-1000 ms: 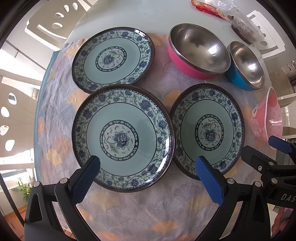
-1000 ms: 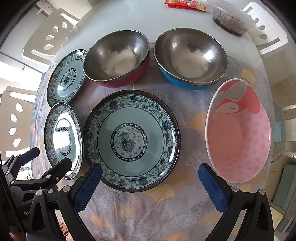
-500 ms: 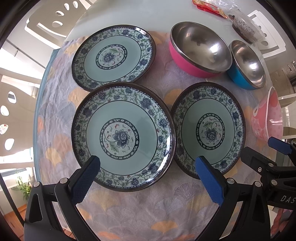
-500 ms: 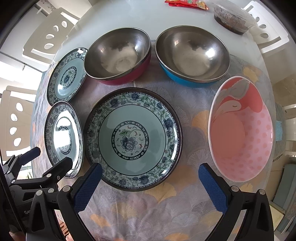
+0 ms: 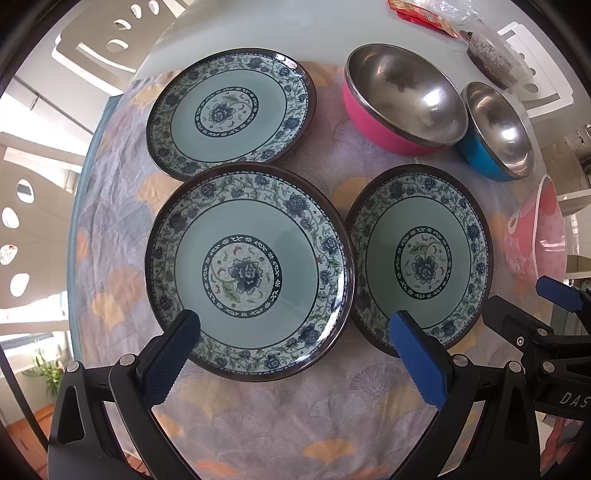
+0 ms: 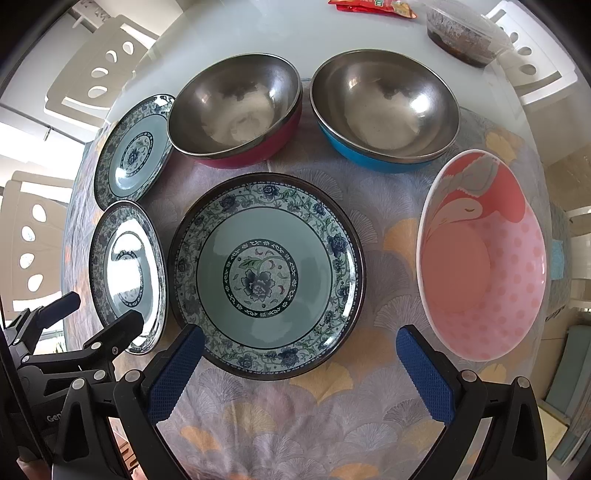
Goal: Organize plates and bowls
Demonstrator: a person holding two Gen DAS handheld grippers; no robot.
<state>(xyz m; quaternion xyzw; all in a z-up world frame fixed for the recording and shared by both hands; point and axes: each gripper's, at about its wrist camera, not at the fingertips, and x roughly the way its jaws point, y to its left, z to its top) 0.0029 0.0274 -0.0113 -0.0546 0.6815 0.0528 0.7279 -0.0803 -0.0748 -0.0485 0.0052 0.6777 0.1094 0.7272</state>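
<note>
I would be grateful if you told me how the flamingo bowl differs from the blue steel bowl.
The flamingo bowl is pink inside with a bird and dots; the blue steel bowl has a bare, shiny metal interior. The flamingo bowl sits at the cloth's right edge near the right gripper, while the blue steel bowl sits farther back beside the pink steel bowl. Both stand upright and empty.

White letters "DAS" showing on the black body of the right gripper (image 5: 561, 299) at the left wrist view's right edge, cut off there, white letters "Gen" showing on the left gripper (image 6: 92, 314) body at the right wrist view's lower left, print on the red packet (image 6: 373, 5) at the tabletop's far edge staying unreadable
</note>
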